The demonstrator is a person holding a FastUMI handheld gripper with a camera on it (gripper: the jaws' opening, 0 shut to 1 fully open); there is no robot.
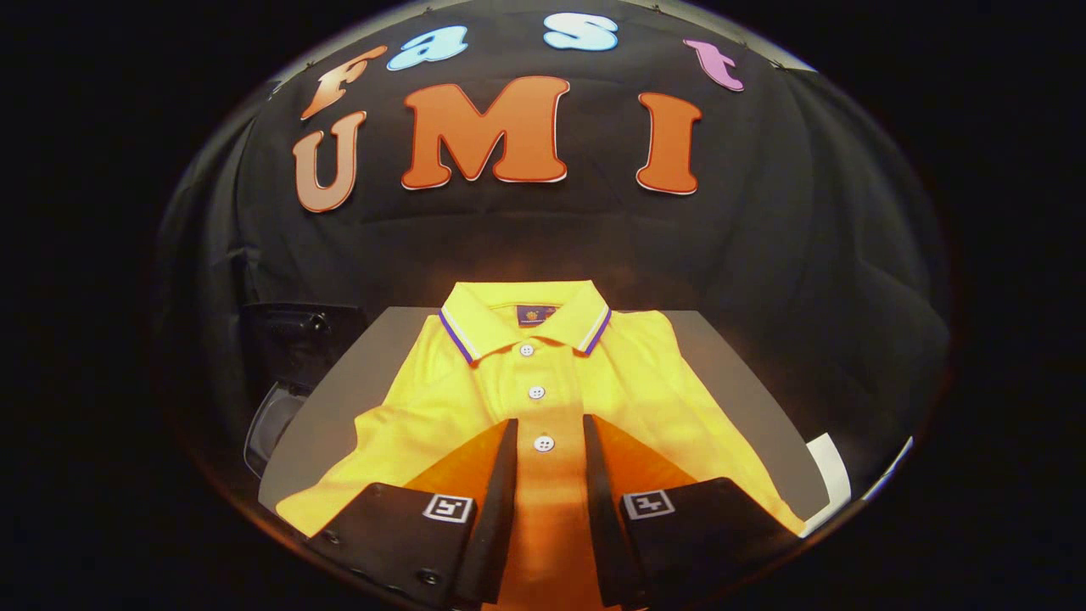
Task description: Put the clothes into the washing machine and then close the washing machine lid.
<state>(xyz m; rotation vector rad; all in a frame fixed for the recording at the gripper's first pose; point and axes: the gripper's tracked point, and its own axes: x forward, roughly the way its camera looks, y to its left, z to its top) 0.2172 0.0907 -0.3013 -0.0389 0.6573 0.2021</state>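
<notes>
A folded yellow polo shirt (543,373) lies flat on a grey table (365,382), collar away from me, its white buttons running in a line toward the fingers. My gripper (549,422) hovers over the shirt's lower front with its jaws open. The button placket shows in the gap between the two fingers, and nothing is held. A dark machine-like object with a clear curved lid (276,407) stands beyond the table's left edge; most of it is lost in shadow.
Black cloth wall hangs behind the table. A white sheet (827,475) sticks out at the table's near right corner. Bare grey tabletop (730,373) shows on both sides of the shirt.
</notes>
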